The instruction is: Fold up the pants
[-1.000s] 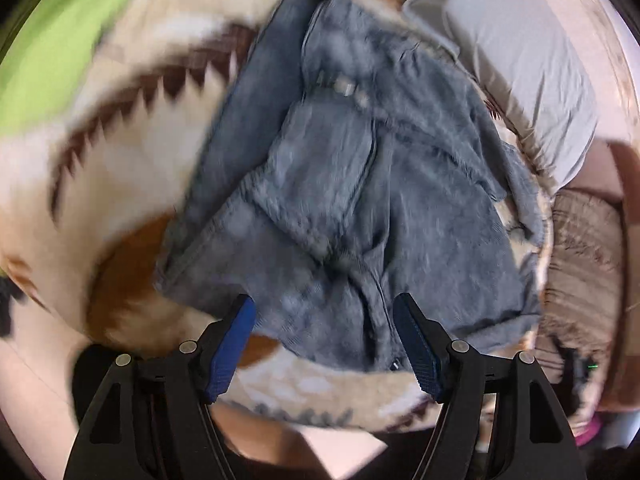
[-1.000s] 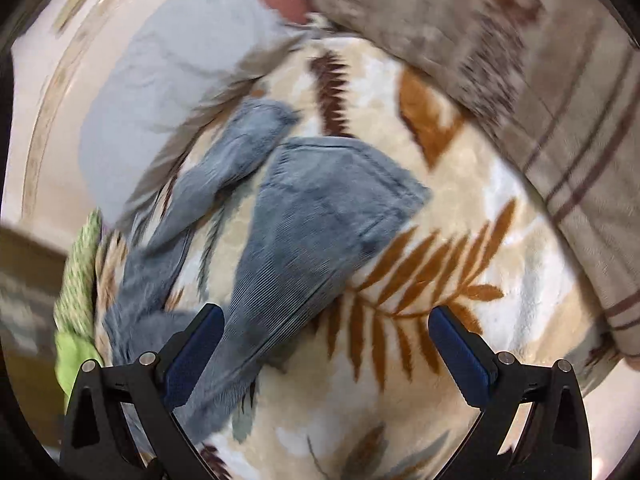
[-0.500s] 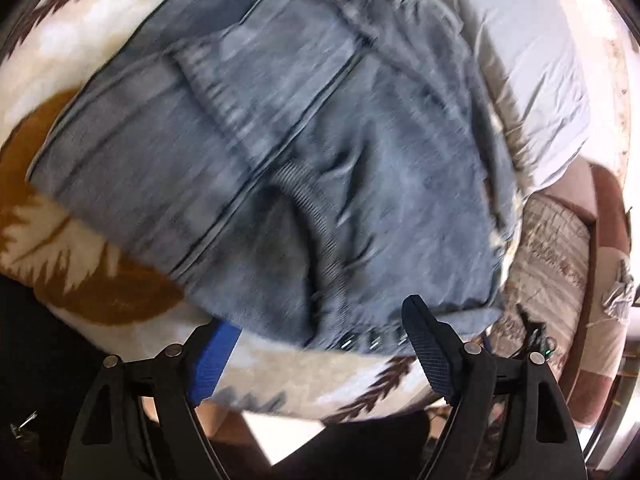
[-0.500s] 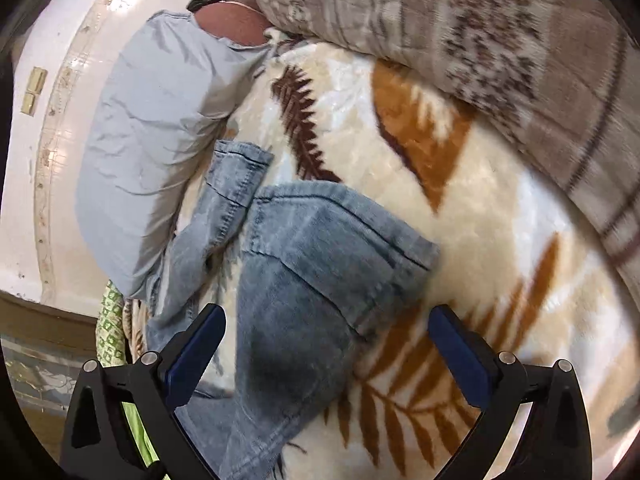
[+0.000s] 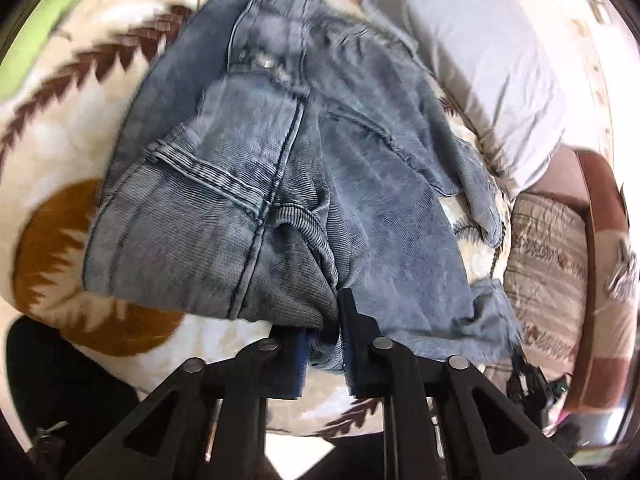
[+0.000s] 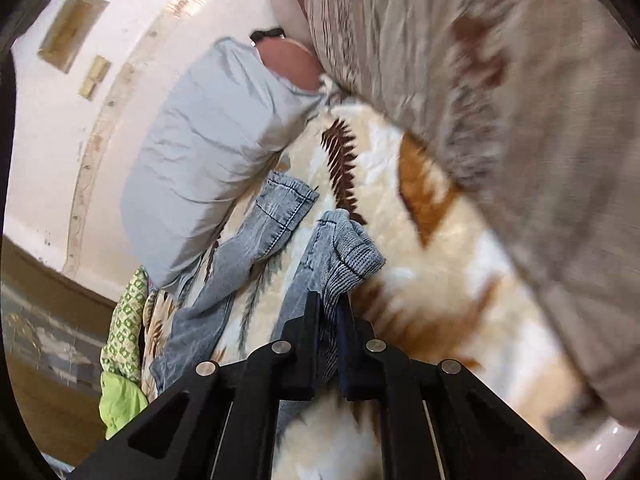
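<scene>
Grey-blue denim pants (image 5: 280, 184) lie crumpled on a cream blanket with brown leaves (image 5: 60, 128), waist end nearest in the left wrist view. My left gripper (image 5: 325, 320) is at the near edge of the waist; its jaws are closing, with a bunched fold of denim pinched between the pads. In the right wrist view my right gripper (image 6: 329, 308) is shut on the hem end of one pant leg (image 6: 340, 248), which stands bunched above the fingers. The other leg (image 6: 276, 216) lies flat to its left, beside the pillow.
A grey pillow (image 5: 492, 52) (image 6: 208, 160) lies against the wall beyond the pants. A brown patterned quilt (image 6: 500, 100) is heaped along the right. Green cloth (image 6: 124, 320) hangs at the bed's left edge. A brown chair edge (image 5: 600, 240) stands at the far right.
Both grippers were open a second ago and are now clamped on denim: the left on the waist edge, the right on the leg hem, which has bunched up off the blanket.
</scene>
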Motion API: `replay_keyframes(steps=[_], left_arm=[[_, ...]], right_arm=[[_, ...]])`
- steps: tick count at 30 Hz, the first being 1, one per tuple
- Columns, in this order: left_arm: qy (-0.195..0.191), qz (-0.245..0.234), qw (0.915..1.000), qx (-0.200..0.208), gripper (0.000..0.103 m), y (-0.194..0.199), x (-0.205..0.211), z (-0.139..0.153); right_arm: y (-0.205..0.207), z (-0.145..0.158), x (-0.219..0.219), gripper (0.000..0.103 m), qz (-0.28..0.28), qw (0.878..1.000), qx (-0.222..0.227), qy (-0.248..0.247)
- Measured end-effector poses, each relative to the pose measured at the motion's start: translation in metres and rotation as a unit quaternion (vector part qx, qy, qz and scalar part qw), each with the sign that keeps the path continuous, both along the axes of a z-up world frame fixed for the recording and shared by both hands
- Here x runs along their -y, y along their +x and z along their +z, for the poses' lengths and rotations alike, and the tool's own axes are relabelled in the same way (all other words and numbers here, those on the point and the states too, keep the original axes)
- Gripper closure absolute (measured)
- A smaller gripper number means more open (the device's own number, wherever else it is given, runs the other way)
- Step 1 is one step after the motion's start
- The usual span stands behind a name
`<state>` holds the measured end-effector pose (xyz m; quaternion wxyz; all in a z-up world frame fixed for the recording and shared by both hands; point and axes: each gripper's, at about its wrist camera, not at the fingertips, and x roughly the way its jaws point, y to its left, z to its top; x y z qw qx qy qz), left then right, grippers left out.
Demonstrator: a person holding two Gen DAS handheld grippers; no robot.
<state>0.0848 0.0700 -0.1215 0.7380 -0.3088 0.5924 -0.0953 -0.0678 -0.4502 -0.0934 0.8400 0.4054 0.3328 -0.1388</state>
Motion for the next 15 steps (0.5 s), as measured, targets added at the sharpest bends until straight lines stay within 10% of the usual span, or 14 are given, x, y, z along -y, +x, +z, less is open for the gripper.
replay_keyframes(steps=[9,15], left_arm=[[0.019,-0.009,0.9974,-0.069,0.091,-0.010,-0.009,-0.031],[0.035,-0.086,0.9946,0.047,0.087,-0.015,-0.020,0.035]], right_arm=[[-0.073,-0.059,0.003,0.089,-0.035,0.994,-0.093,0.053],[-0.070,0.012,-0.002,0.058,-0.039,0.994,-0.080,-0.068]])
